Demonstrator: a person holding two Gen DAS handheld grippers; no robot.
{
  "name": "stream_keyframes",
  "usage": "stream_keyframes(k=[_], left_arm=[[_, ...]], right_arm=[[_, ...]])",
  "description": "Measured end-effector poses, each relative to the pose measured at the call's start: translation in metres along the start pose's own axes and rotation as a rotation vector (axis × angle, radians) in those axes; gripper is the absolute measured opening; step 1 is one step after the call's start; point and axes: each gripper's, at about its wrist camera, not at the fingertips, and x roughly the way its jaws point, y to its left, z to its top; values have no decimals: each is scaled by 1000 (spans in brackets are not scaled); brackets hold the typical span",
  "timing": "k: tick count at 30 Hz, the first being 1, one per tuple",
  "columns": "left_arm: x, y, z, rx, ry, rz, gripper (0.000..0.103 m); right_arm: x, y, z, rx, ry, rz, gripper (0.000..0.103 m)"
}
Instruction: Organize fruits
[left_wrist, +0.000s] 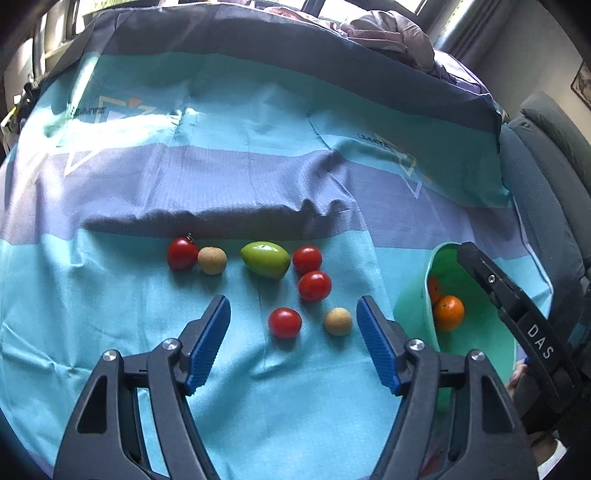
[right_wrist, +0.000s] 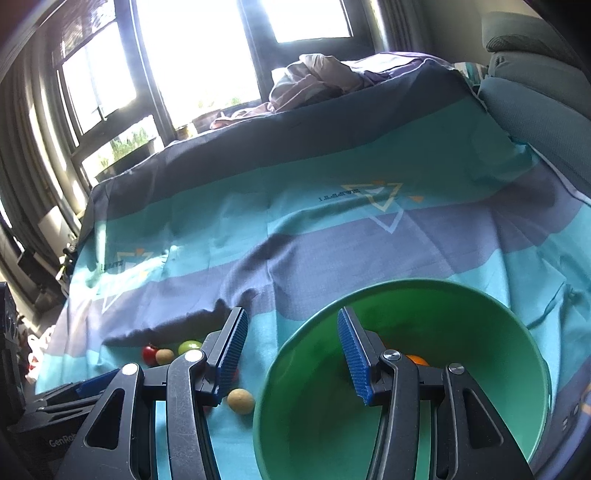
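Several red tomatoes, such as the nearest one (left_wrist: 284, 322), two tan round fruits (left_wrist: 337, 321) (left_wrist: 212, 260) and a green mango (left_wrist: 265, 259) lie on the striped bedsheet (left_wrist: 258, 158). A green bowl (left_wrist: 476, 332) at the right holds two oranges (left_wrist: 448, 312). My left gripper (left_wrist: 293, 334) is open and empty, just short of the nearest tomato and tan fruit. My right gripper (right_wrist: 291, 354) is open and empty; its left finger is outside the bowl (right_wrist: 480, 406) and its right finger is over the bowl's inside. An orange (right_wrist: 416, 359) peeks out behind that finger.
A crumpled pink-grey cloth (left_wrist: 391, 33) lies at the far end of the bed. A grey cushioned chair (left_wrist: 546, 177) stands along the right side. Windows (right_wrist: 199, 55) are beyond the bed. A fold in the sheet (left_wrist: 229, 216) runs behind the fruits.
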Motion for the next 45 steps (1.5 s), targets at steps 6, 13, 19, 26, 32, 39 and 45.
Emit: stream_keyframes(k=[6, 13, 19, 26, 32, 39, 45], left_arm=[[1, -6, -2, 36, 22, 24, 71], [6, -7, -4, 65, 41, 55, 71], [5, -8, -4, 84, 26, 59, 71], [15, -6, 0, 76, 26, 65, 70], [30, 1, 3, 54, 68, 75, 65], [47, 16, 0, -25, 143, 40, 45], [62, 12, -6, -50, 187, -5, 38]], right_arm=[[0, 6, -1, -12, 5, 22, 52], [2, 8, -2, -11, 28, 27, 52], [2, 9, -1, -1, 60, 49, 52], [4, 14, 9, 90, 166, 251, 52], [24, 43, 26, 25, 287, 258, 49], [78, 74, 18, -99, 433, 184, 30], [104, 84, -2, -185, 522, 81, 30]])
